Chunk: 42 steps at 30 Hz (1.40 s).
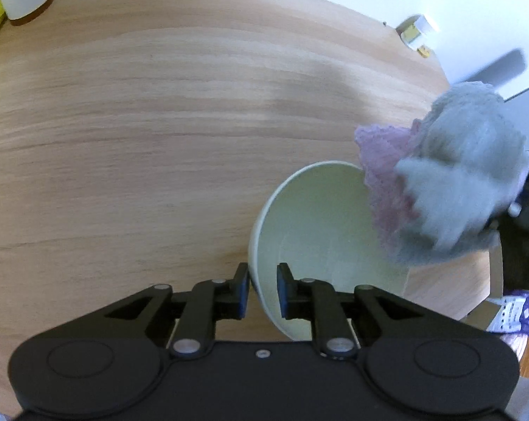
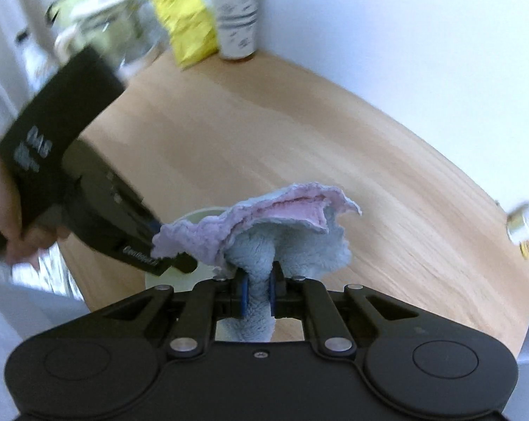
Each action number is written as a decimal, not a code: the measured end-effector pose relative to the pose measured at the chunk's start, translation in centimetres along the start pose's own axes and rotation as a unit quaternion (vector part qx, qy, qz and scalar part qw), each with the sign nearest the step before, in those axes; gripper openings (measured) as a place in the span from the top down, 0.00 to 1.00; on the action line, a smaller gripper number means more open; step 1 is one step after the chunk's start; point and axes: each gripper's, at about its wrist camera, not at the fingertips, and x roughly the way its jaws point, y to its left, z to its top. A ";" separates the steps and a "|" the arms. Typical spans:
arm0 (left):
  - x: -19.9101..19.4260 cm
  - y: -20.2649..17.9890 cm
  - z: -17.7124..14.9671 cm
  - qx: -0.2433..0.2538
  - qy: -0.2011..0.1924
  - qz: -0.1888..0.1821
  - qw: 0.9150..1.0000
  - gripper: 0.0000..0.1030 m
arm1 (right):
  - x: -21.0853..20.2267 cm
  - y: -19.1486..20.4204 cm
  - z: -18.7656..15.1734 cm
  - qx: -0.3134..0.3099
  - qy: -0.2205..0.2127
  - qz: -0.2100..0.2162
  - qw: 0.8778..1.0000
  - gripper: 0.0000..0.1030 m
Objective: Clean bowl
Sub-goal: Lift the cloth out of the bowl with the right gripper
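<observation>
Bowl: a pale green bowl sits low and right of centre in the left wrist view, over the near right part of the wooden table. It is tipped well off level, so its mouth faces up and to the right, toward the cloth, with the inside wall in plain sight. Whether its base touches the table cannot be told.

Bowl axis: the round rim reads as an oval, with its long line running from the near lower edge up to the far rim.

Left gripper: the left gripper is clamped on the bowl's near rim, one blue pad outside the wall and one inside. In the right wrist view its black body comes in from the left, and only a sliver of the bowl shows behind the cloth.

Right gripper: the right gripper pinches a stalk of the cloth between its blue pads, and the cloth flares out above them like a mushroom cap.

Cloth: a fluffy grey-blue rag with a pink-lilac face (motion-blurred in the left wrist view), hanging at the bowl's right rim and covering part of it.

Table edge: a white paper cup with a brown base and a yellow packet stand at the far side by the white wall.
</observation>
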 end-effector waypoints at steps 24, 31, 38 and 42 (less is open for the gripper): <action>2.0 1.2 0.7 -0.012 0.033 -0.009 0.999 0.80 | -0.2 -5.8 -5.5 0.182 -0.045 0.082 0.979 0.86; 1.5 2.1 -0.1 -0.040 -0.005 -0.013 0.999 0.79 | 0.5 -5.6 -5.9 0.195 -0.053 0.099 0.974 0.85; 1.1 1.8 0.0 -0.047 -0.029 0.006 0.998 0.72 | 1.5 -5.8 -6.0 0.200 -0.058 0.112 0.972 0.85; 1.0 2.9 -0.3 -0.091 -0.025 -0.026 0.995 0.76 | 2.4 -5.3 -5.8 0.205 -0.056 0.118 0.970 0.85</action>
